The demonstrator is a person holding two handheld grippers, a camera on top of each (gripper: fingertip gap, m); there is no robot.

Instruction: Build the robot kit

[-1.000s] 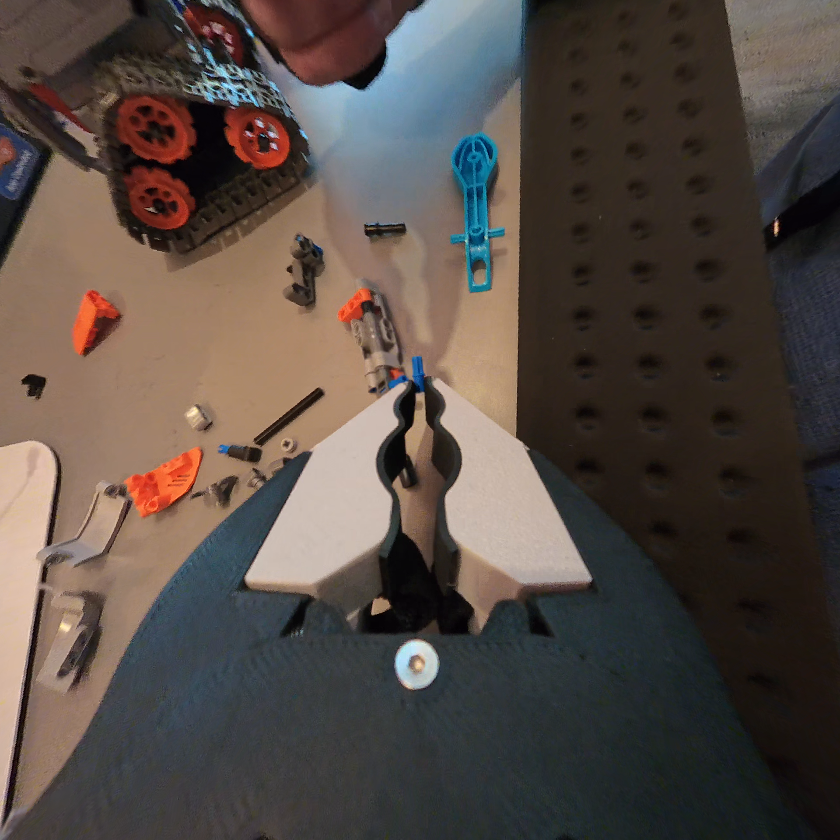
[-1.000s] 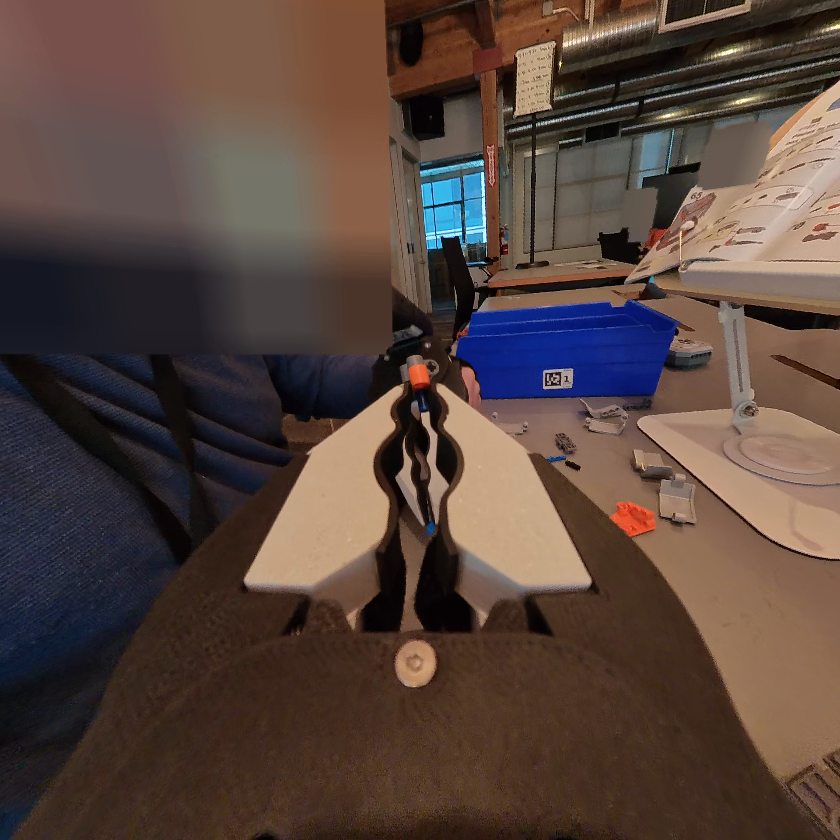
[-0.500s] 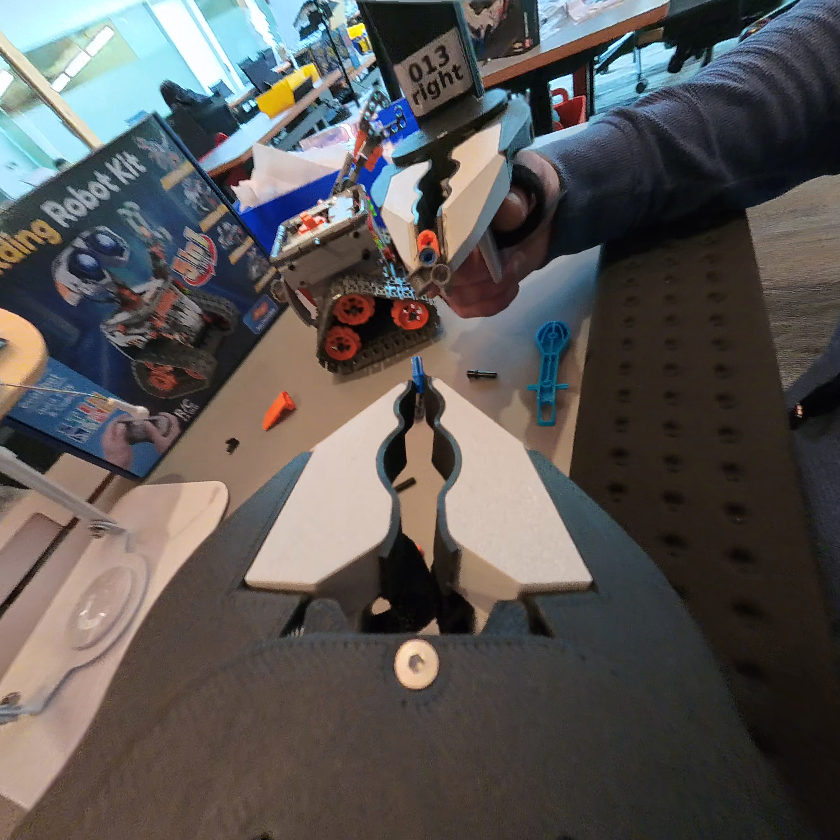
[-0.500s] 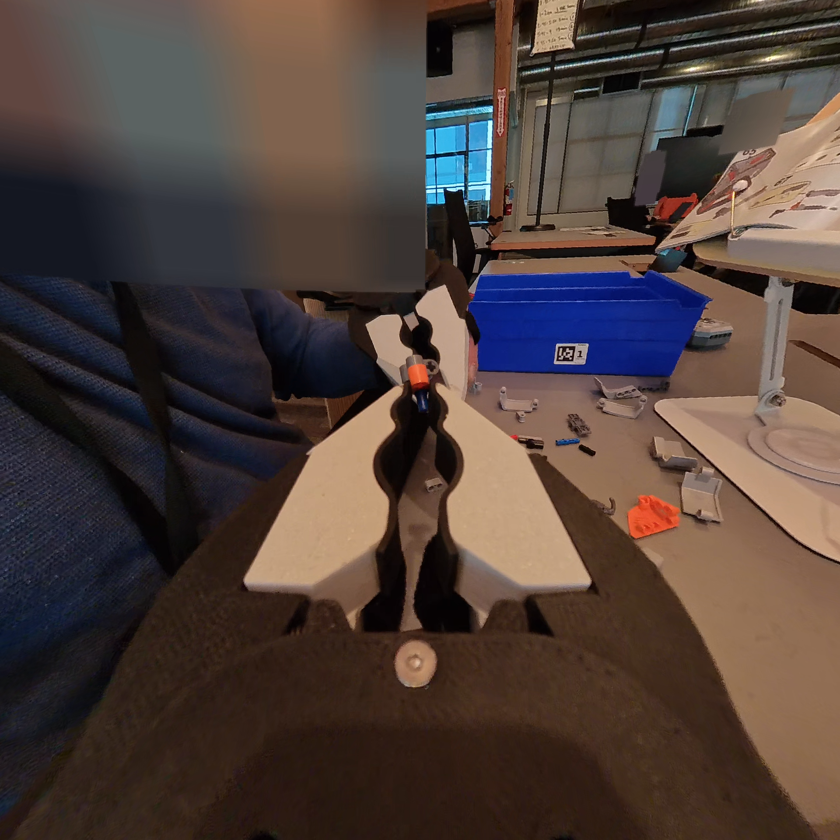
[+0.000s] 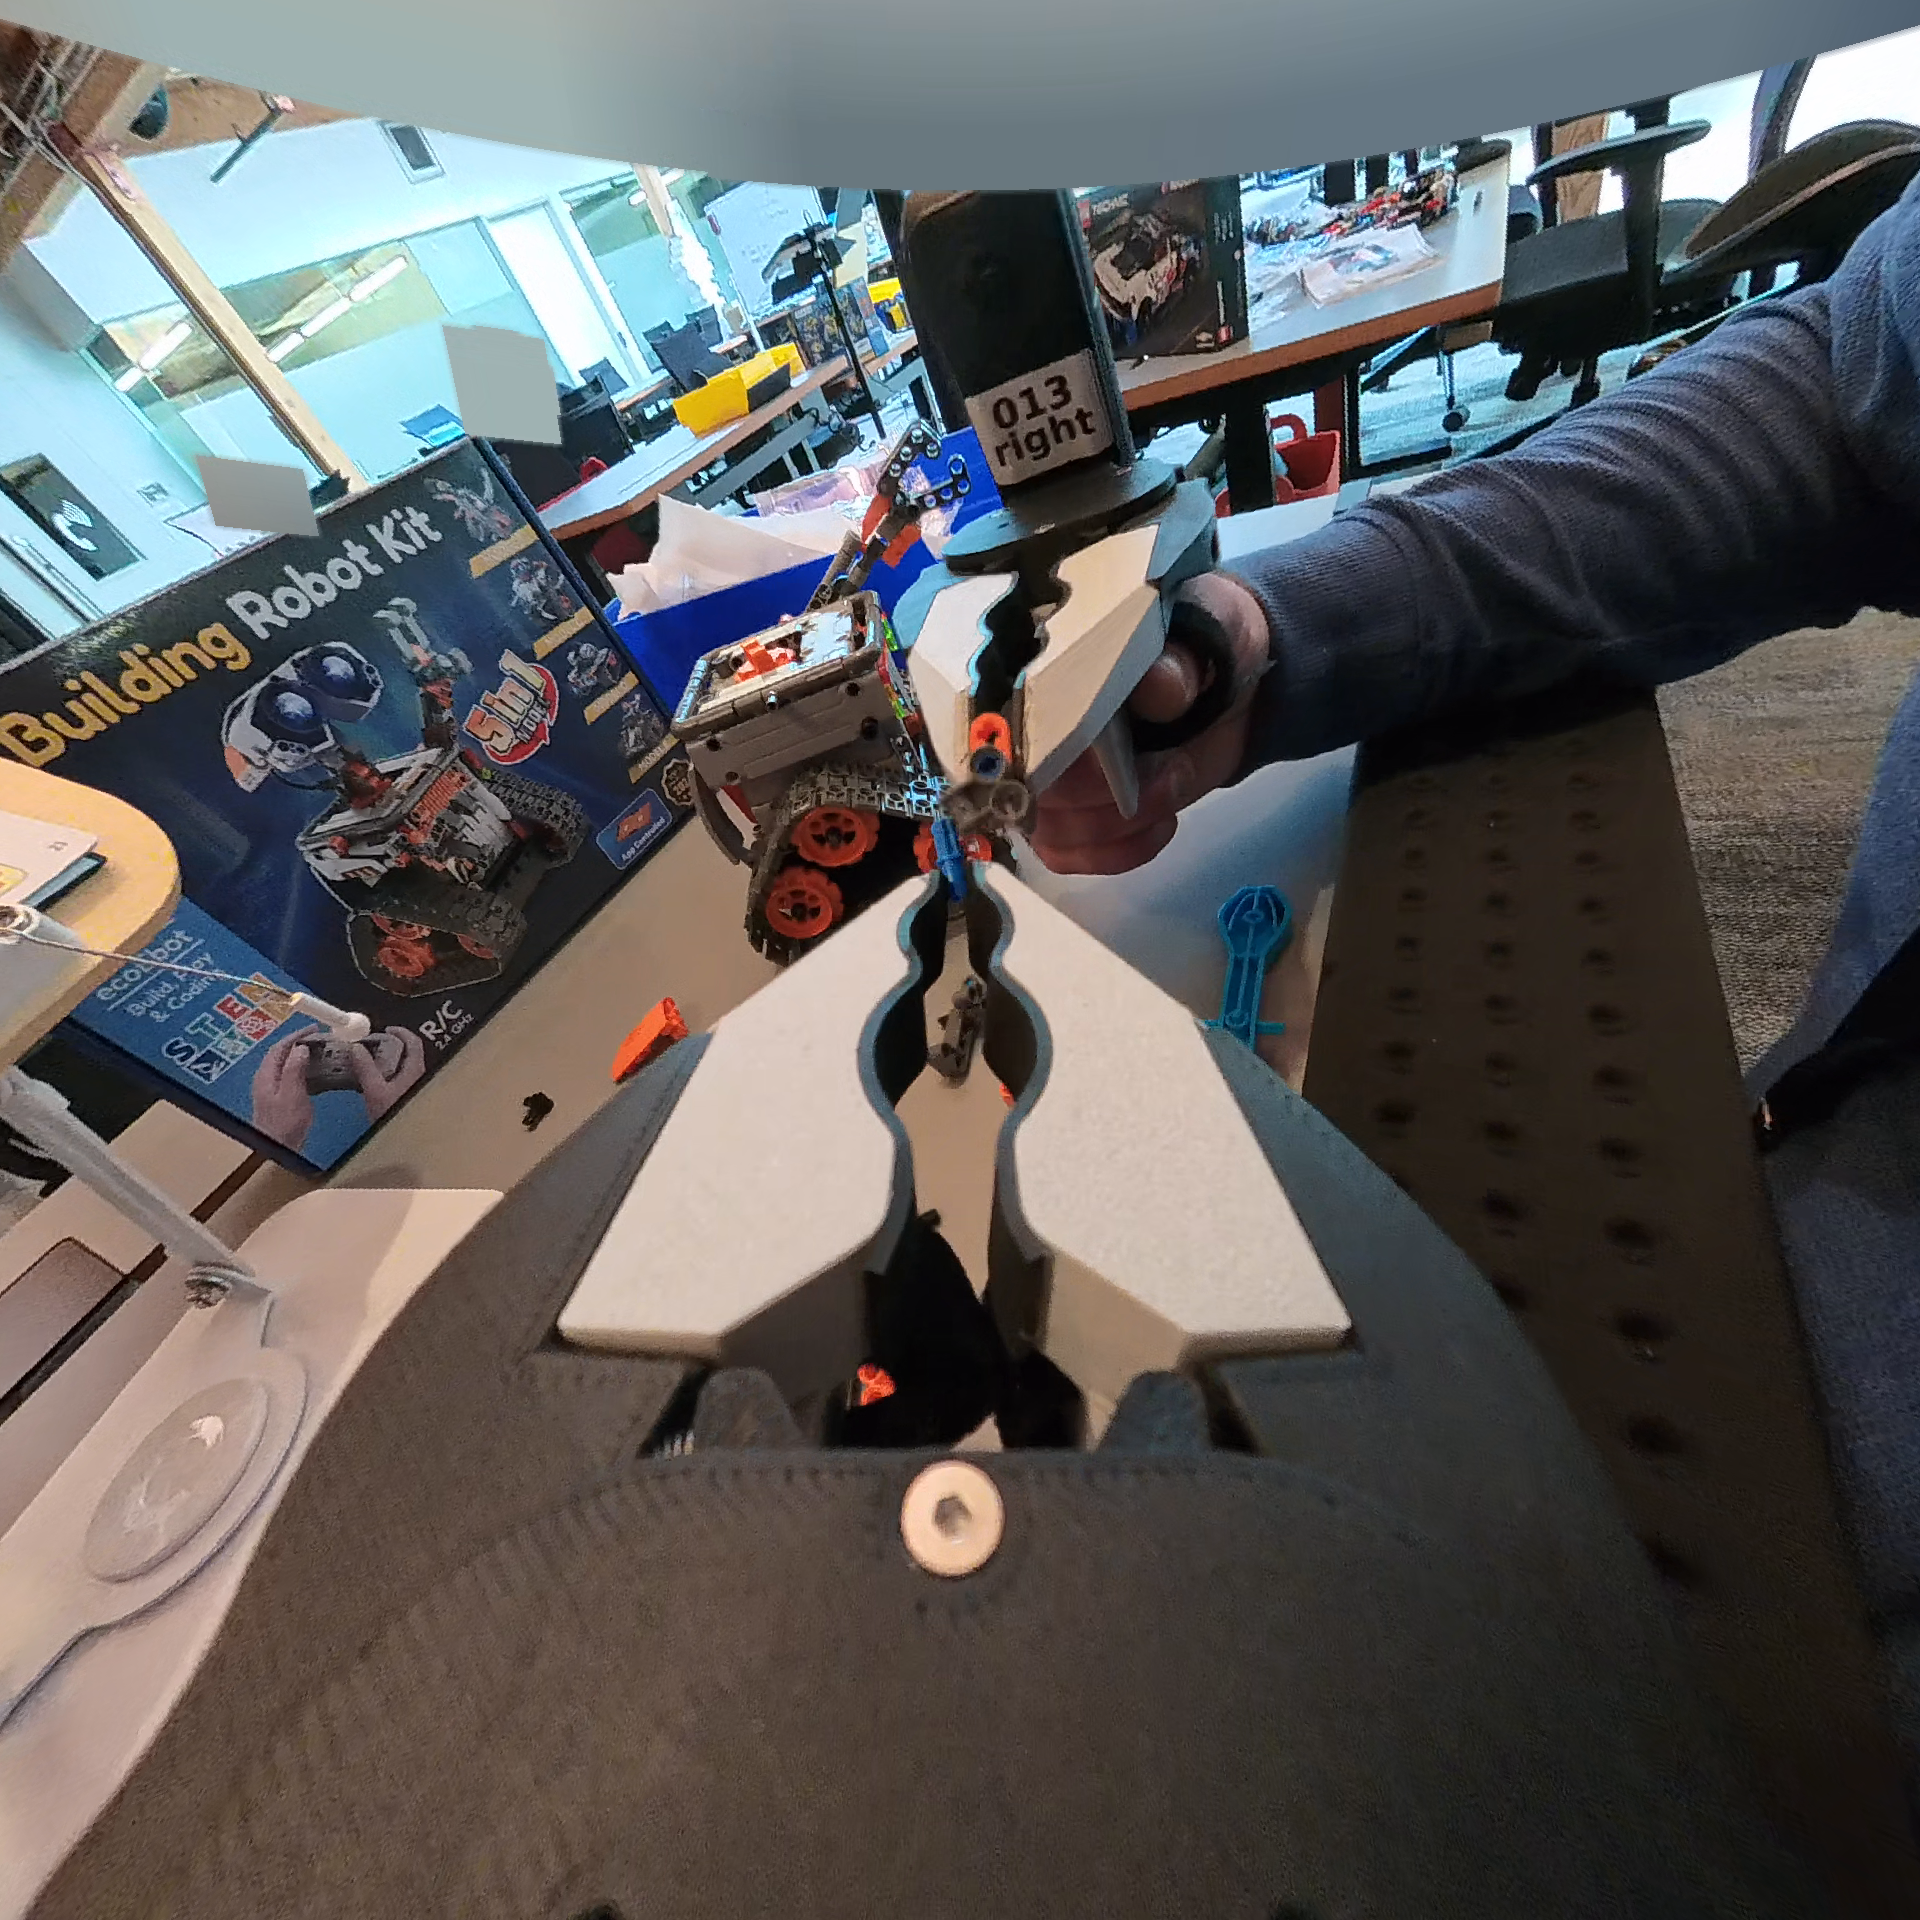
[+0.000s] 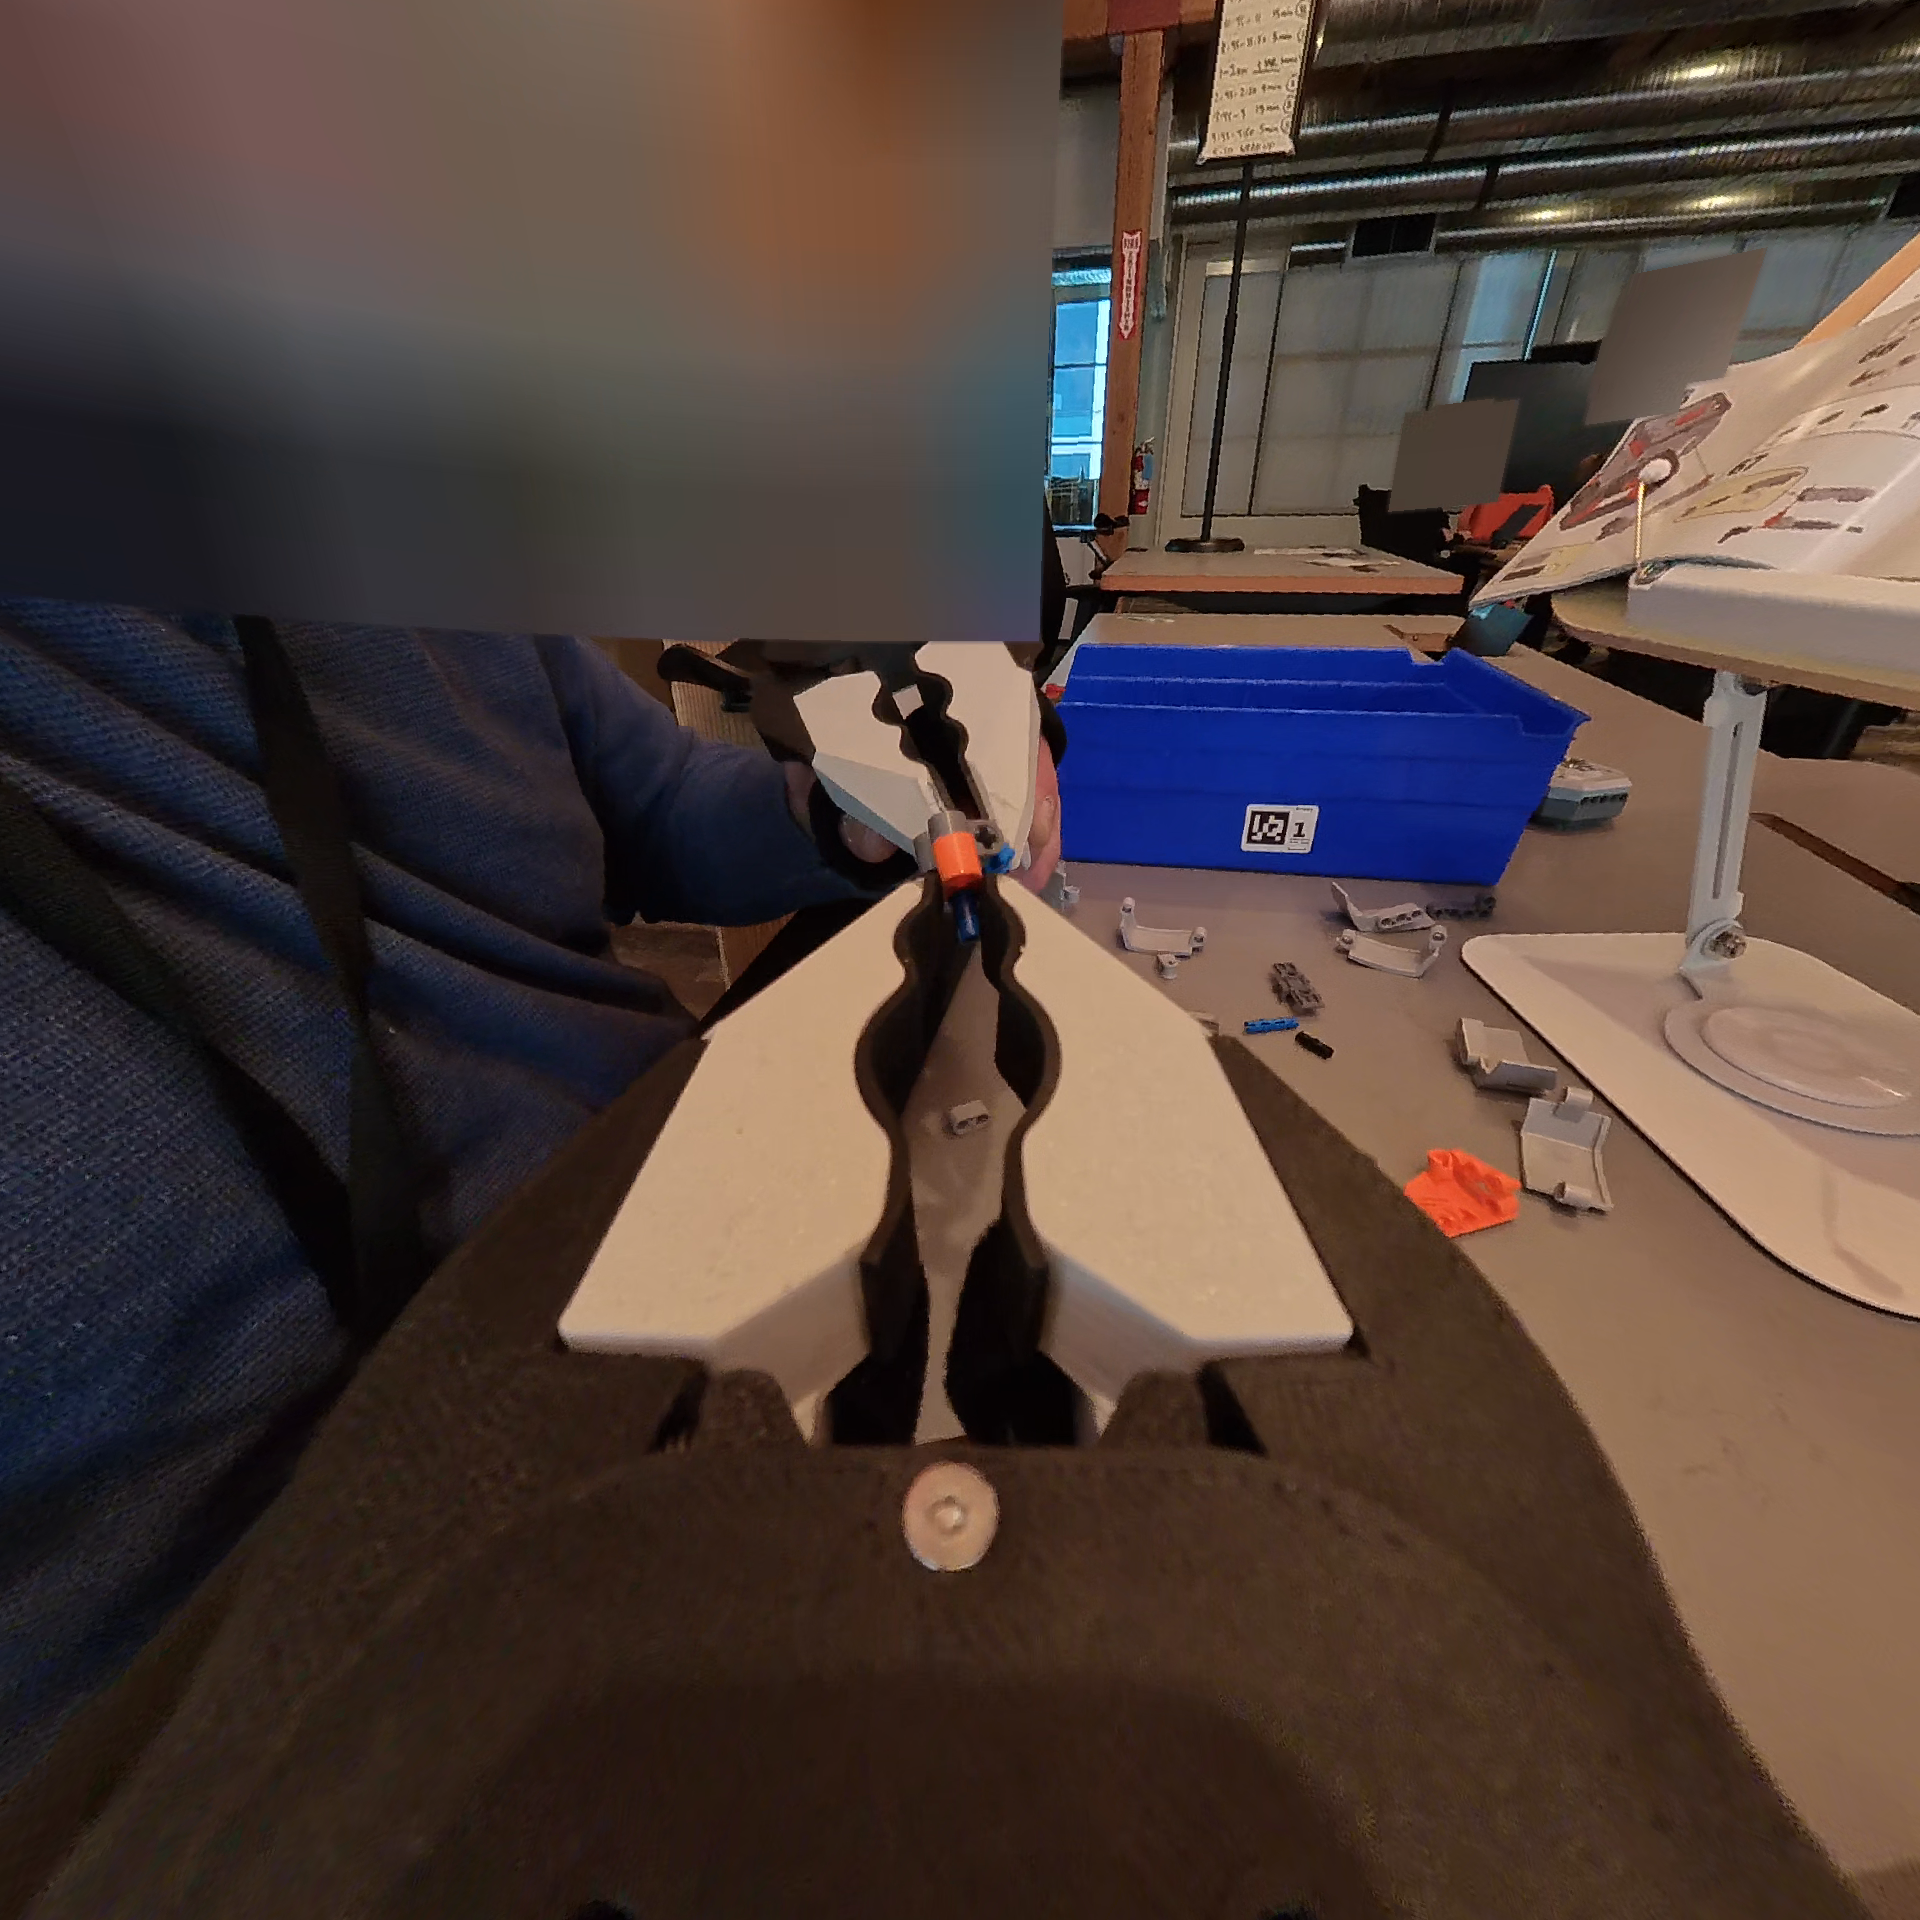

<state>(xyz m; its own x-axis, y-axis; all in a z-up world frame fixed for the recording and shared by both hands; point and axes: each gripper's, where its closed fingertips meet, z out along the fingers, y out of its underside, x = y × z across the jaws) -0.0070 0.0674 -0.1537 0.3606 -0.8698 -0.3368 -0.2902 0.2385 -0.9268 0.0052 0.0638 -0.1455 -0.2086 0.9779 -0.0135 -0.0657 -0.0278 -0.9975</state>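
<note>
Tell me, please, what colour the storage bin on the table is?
The storage bin is solid blue, clearest in the right wrist view.

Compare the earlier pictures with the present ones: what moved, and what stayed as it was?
The left tongs swung up from the tabletop and met the right tongs in mid-air, bringing the small blue pin up to the grey, orange and blue assembly. Unchanged: both tongs keep their grips, and the tracked robot model and blue bin remain on the table.
</note>
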